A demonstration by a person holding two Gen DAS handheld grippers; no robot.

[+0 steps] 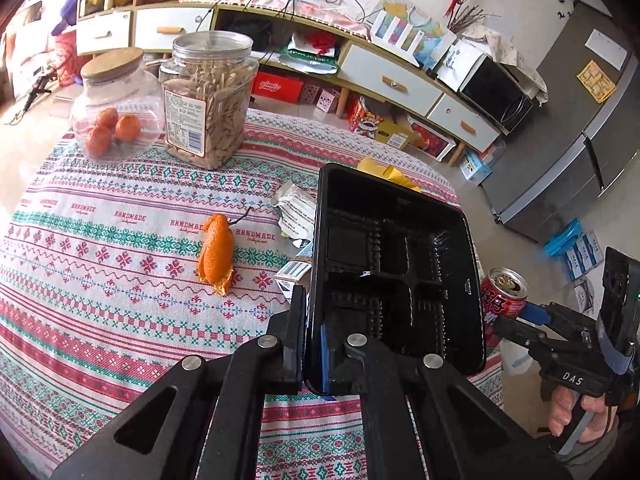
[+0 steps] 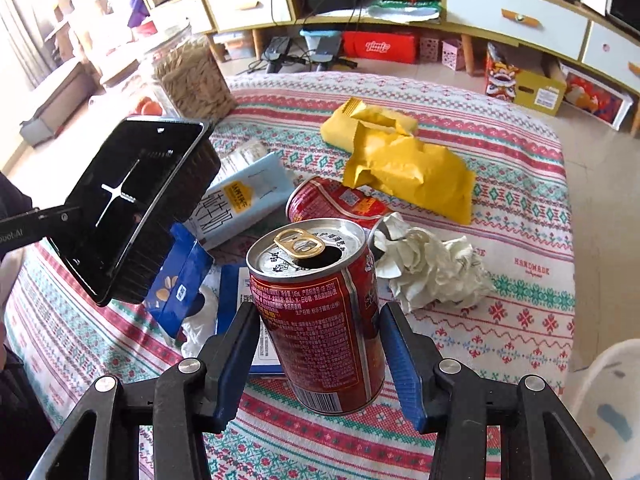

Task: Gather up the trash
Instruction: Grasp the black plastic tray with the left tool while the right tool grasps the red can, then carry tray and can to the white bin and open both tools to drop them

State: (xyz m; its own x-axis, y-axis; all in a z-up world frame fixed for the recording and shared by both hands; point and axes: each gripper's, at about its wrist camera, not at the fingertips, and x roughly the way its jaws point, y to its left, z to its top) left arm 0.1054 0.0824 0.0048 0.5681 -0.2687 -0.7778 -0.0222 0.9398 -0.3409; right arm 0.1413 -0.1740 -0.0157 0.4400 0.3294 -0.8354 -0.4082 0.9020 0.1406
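Left gripper (image 1: 310,344) clamps black tray (image 1: 396,276) wall; right gripper (image 2: 320,344) grips red can (image 2: 320,320) — "HANDMADE" tablecloth (image 1: 100,280) beneath both.

On your table (image 2: 520,208), the crumpled bag (image 2: 404,160) lies toward the far side, with the second can (image 2: 332,200) on its side just in front of it. The wad of paper (image 2: 432,272) sits to the right of the can you hold (image 2: 320,316), which is off the cloth. Left of it, cartons and packets (image 2: 240,204) overlap, partly under the tray (image 2: 136,208) (lifted and tilted). In the left view, the peel (image 1: 216,252) lies left of the tray, and two jars (image 1: 208,100) stand side by side behind it.
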